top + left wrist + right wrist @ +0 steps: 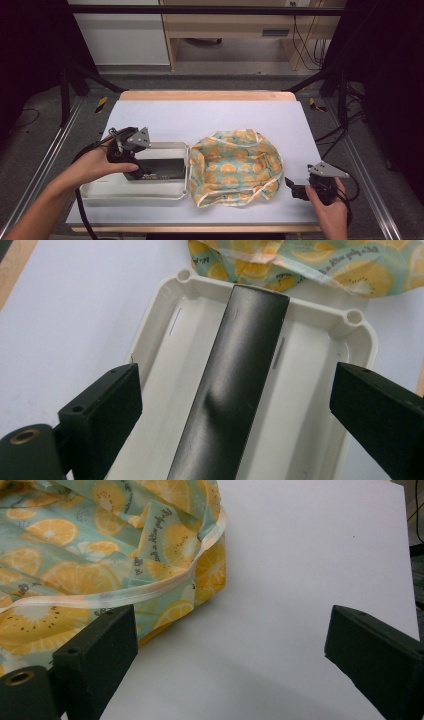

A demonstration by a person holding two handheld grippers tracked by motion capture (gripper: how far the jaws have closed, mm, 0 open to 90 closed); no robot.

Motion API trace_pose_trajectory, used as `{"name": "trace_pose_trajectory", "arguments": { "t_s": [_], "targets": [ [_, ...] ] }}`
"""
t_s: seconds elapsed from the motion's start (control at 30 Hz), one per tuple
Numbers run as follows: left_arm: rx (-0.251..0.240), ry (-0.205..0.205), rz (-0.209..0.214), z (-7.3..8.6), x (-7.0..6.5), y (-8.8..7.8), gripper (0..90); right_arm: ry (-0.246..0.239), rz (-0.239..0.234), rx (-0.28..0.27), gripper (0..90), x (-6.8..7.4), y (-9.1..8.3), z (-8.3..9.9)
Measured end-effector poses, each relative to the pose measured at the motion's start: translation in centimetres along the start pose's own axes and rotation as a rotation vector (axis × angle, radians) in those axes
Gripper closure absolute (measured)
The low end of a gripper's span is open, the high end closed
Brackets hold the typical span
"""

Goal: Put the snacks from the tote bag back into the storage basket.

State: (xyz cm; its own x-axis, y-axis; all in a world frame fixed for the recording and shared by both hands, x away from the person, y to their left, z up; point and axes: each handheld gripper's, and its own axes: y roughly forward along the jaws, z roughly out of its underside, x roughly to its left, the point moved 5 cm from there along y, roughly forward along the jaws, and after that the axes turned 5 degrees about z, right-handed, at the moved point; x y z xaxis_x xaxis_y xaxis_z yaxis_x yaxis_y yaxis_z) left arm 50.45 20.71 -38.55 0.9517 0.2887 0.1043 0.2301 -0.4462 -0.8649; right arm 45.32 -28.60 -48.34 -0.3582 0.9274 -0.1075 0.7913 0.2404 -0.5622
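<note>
The black box [161, 170] lies inside the white tray [100, 192], which sits on the surface [200, 120] near its front left corner. In the high view the box fills the right half of the tray, its long side running along the tray's length. The left hand-held gripper [142, 172] hangs over the tray just at the box's left end, held in the person's left hand [97, 165]. In the left gripper view its jaws are spread wide, one to each side of the box [235, 390], with clear gaps between the pads and the box; nothing is pinched.

Just right of the tray, about midway along the front half of the surface, lies the fruit-print cloth bag [235, 167], crumpled and open at the top, with its left edge touching or nearly touching the tray's right rim.

The right hand-held gripper [292, 187] sits low near the front right corner of the surface, pointing at the bag's right side. In the right gripper view its jaws are spread too, holding nothing, with the bag's pale trimmed rim [150, 592] just ahead of one jaw and bare surface between them.
</note>
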Motion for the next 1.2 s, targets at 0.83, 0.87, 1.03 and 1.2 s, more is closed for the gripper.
{"name": "trace_pose_trajectory", "arguments": {
  "t_s": [0.83,0.87,1.03,1.2],
  "targets": [
    [-0.178,-0.149,-0.108,-0.6,-1.5,-0.2,5.8,-0.002,-0.002,0.001,7.3,0.0,0.0,0.0],
    [-0.177,-0.149,-0.109,-0.5,-1.6,-0.2,5.8,-0.001,-0.002,0.002,7.3,0.0,0.0,0.0],
    [-0.206,-0.158,-0.116,-0.2,-2.0,0.1,5.8,-0.002,-0.001,0.000,7.3,0.0,0.0,0.0],
    [-0.215,-0.170,-0.137,0.3,-2.2,0.3,5.8,-0.005,0.000,-0.002,7.3,0.0,0.0,0.0]
  ]
}}
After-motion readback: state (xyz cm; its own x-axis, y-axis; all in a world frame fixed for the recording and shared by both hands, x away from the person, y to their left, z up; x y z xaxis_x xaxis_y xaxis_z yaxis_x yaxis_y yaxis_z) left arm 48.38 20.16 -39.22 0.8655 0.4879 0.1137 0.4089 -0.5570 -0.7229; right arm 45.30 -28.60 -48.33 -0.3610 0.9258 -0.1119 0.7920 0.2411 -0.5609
